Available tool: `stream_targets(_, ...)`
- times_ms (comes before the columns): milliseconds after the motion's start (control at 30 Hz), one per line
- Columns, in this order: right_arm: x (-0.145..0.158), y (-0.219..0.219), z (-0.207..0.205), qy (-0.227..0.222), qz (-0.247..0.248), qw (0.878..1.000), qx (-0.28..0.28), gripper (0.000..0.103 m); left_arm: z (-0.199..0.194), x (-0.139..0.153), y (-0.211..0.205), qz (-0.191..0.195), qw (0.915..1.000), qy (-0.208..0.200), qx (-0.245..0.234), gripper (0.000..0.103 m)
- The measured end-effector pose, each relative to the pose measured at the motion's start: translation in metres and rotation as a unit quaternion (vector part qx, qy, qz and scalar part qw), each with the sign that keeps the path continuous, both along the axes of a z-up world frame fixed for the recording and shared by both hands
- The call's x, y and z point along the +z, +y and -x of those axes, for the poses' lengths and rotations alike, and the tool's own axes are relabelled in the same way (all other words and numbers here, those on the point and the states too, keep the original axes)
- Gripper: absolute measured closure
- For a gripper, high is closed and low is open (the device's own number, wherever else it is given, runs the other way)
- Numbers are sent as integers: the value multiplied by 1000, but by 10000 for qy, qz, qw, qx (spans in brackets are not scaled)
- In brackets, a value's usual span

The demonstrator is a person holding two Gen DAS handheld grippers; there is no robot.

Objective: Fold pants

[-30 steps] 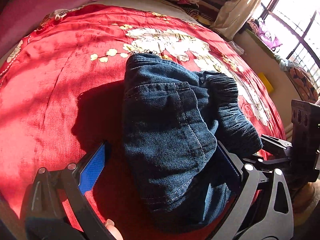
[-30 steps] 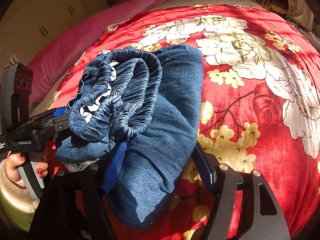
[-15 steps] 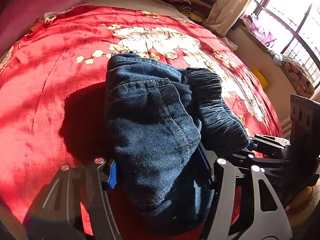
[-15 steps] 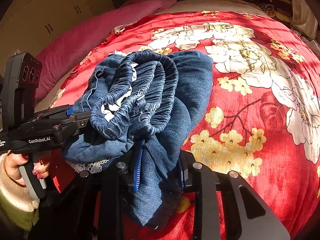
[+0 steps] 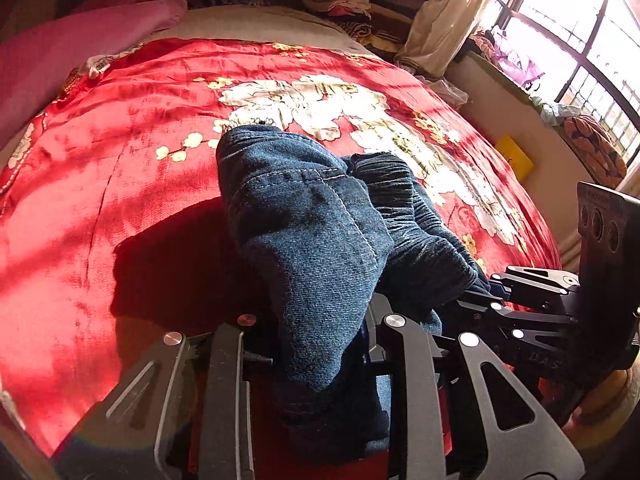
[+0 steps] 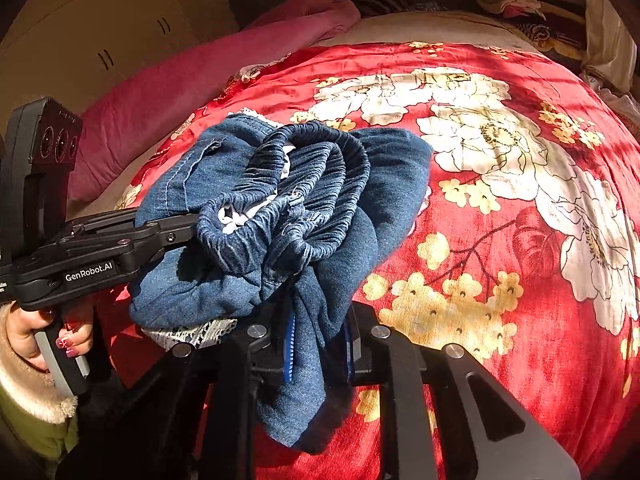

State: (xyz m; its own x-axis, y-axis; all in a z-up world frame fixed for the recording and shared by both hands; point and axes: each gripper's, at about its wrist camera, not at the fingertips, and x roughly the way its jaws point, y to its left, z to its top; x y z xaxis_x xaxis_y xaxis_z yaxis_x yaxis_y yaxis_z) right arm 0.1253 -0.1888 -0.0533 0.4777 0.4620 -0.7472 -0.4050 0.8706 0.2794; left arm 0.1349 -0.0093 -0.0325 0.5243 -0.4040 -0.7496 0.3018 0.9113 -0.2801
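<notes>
Folded dark blue denim pants (image 5: pixel 312 232) lie bunched on the red flowered bedspread (image 5: pixel 120 160), elastic waistband (image 6: pixel 304 184) on top. My left gripper (image 5: pixel 320 344) holds the near edge of the bundle; its jaws are closing and the pads press denim between them. It also shows from the side as the left gripper (image 6: pixel 188 228), biting into the bundle's left end. My right gripper (image 6: pixel 320 344) pinches a hanging fold of denim, jaws closing, one blue pad (image 6: pixel 290 344) showing. In the left wrist view the right gripper (image 5: pixel 492 292) enters from the right, tips buried in cloth.
A pink blanket (image 5: pixel 80 40) lies along the far left of the bed. Piled clothes (image 5: pixel 344 0) sit at the headboard. A window (image 5: pixel 580 20) and a yellow box (image 5: pixel 514 160) are to the right. A hand (image 6: pixel 36 332) grips the left handle.
Both pairs of jaws went from wide apart to squeezed on the denim. The left gripper rose a little, and the bundle bunched up and lifted with it.
</notes>
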Motion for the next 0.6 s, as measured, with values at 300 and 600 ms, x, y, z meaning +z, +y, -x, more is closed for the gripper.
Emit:
stream_targets(300, 14, -1, 5, -160, -79, 9998, 43, 88, 1, 16, -2, -38, 9999, -120, -16, 86)
stream_targets(600, 38, -3, 2, -442, -65, 9990, 65, 88, -2, 38, -2, 5, 9996, -290, -16, 86)
